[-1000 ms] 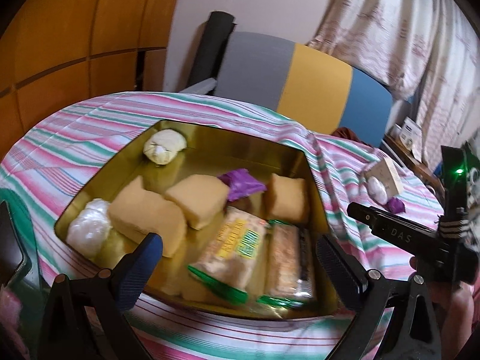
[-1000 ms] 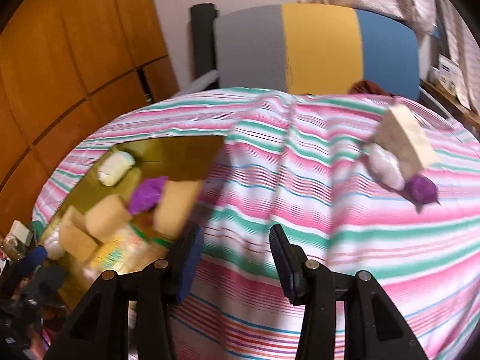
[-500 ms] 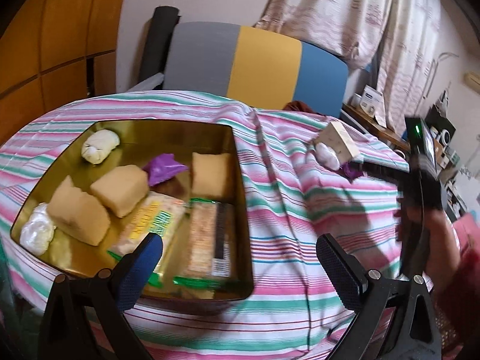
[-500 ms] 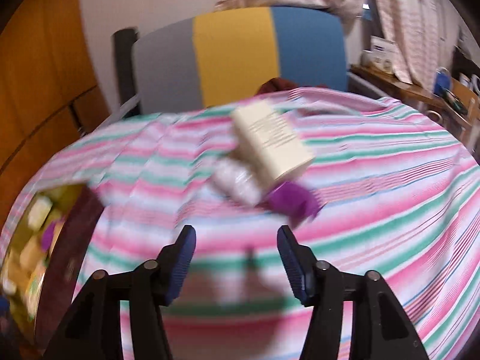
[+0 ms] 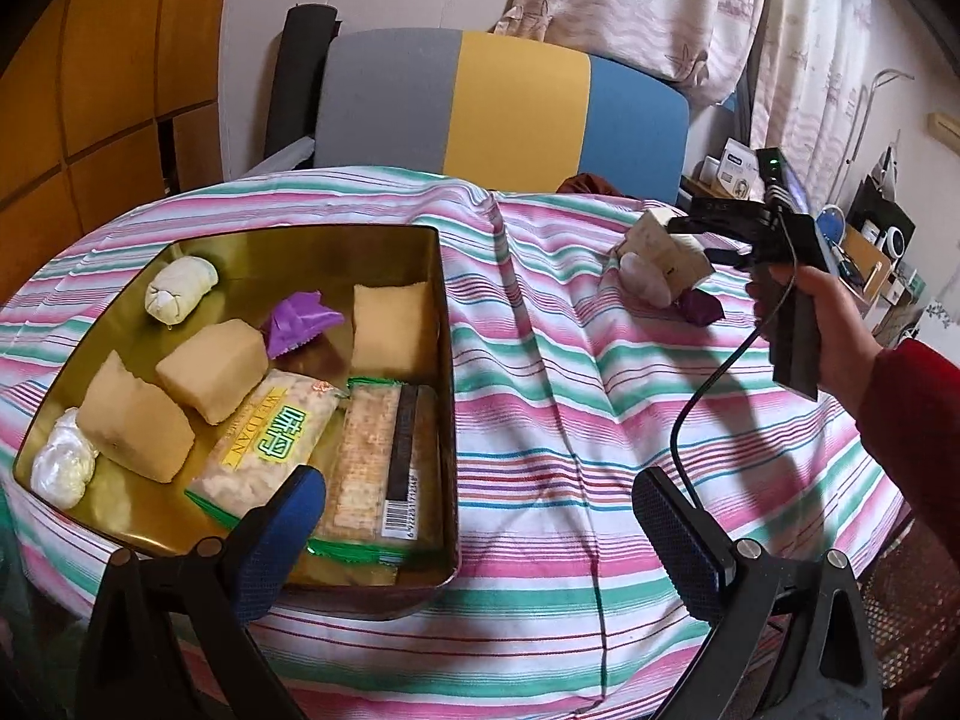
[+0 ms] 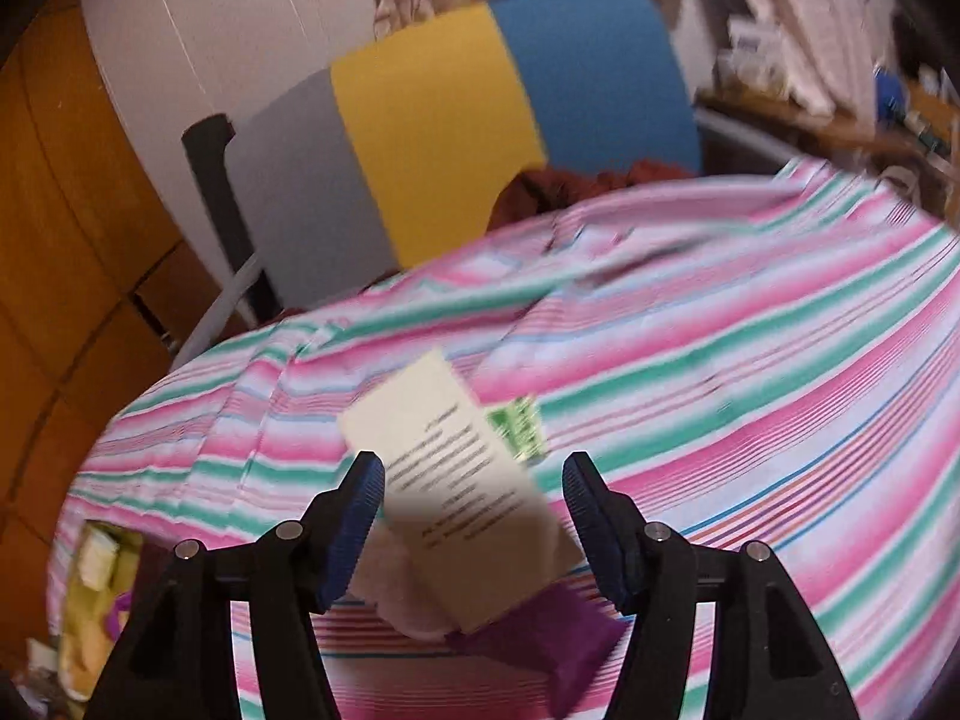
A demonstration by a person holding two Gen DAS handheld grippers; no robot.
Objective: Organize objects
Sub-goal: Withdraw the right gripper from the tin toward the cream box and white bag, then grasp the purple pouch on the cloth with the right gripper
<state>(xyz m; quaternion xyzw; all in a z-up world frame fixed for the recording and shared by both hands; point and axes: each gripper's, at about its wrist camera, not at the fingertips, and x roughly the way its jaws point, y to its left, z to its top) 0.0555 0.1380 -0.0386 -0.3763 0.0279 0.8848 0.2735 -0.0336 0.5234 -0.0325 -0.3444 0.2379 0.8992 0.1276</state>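
A gold tin (image 5: 447,360) on the striped cloth holds several wrapped snacks: tan cakes (image 5: 210,369), a purple sweet (image 5: 300,321), two cracker packs (image 5: 372,468). My left gripper (image 5: 480,516) hovers open over the tin's near right corner, nothing between its fingers. To the right lies a cream box (image 5: 666,249) (image 6: 462,480) with a whitish packet (image 5: 645,282) and a purple sweet (image 5: 699,306) (image 6: 540,654) beside it. My right gripper (image 6: 474,498), held by a hand (image 5: 822,312), hangs over that box with its jaws opening. The box sits between the pads, apart from them.
A chair (image 5: 498,108) with grey, yellow and blue panels stands behind the table. Cluttered shelves (image 5: 864,240) lie at the far right, a wooden cabinet (image 5: 90,60) at the left. A cable (image 5: 690,414) trails from the right gripper across the cloth.
My right gripper swung from the tin's edge rightward to the cream box and its jaws widened. The left view shifted right, bringing the tin to the left of the picture.
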